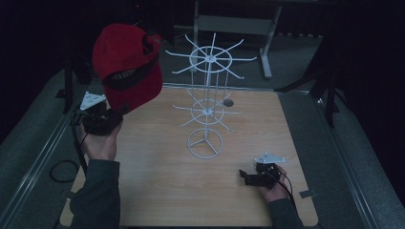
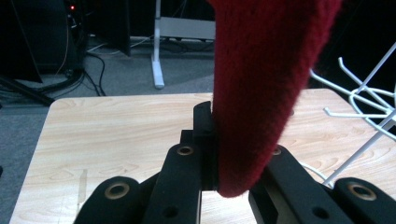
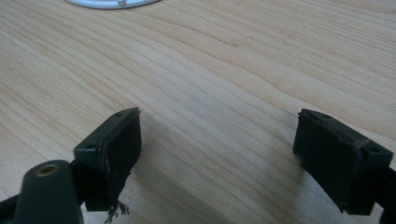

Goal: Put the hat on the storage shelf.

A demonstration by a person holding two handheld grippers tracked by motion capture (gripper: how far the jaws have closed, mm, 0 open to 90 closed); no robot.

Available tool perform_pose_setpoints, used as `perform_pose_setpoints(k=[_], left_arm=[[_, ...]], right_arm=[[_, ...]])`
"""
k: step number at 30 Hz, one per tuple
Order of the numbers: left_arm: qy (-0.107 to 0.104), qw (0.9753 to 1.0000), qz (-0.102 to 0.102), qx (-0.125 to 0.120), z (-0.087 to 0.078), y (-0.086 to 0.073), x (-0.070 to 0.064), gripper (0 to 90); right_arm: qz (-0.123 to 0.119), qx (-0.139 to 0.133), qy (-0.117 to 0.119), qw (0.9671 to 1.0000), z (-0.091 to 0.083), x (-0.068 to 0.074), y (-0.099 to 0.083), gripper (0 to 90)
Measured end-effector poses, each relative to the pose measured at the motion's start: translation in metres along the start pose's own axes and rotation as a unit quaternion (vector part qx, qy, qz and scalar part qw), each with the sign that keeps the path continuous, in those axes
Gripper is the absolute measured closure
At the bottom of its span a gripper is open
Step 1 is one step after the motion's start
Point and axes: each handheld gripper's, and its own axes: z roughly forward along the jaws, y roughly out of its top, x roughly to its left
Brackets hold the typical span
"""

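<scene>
We had the cap pinched by its brim in the left gripper, high at upper left, the right gripper spread idle at lower right, and judged a rack hook needed a slow, level approach.

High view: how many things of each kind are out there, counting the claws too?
Red cap: 1
White wire rack: 1
Claws: 2, the left claw shut on the cap's brim, the right claw open over the wooden table
Total: 4
</scene>
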Motion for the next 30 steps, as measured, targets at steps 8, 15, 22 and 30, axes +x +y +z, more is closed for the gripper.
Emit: perform_pose_setpoints(k=[8,15,22,30], left_arm=[[-0.002,1.0000,0.004,-0.007,-0.004,0.004,-0.003,85.7],[-0.006,0.9999,0.003,-0.013,-0.008,0.008,-0.004,85.7],[-0.010,0.9997,0.007,-0.022,-0.011,0.012,-0.007,85.6],[-0.017,0.9995,0.010,-0.025,-0.012,0.015,-0.010,85.6]], right_arm=[[0.000,0.000,0.000,1.0000,0.000,0.000,0.000,15.1],[0.000,0.000,0.000,1.0000,0.000,0.000,0.000,15.1],[0.000,0.000,0.000,1.0000,0.000,0.000,0.000,15.1],[0.000,0.000,0.000,1.0000,0.000,0.000,0.000,15.1]])
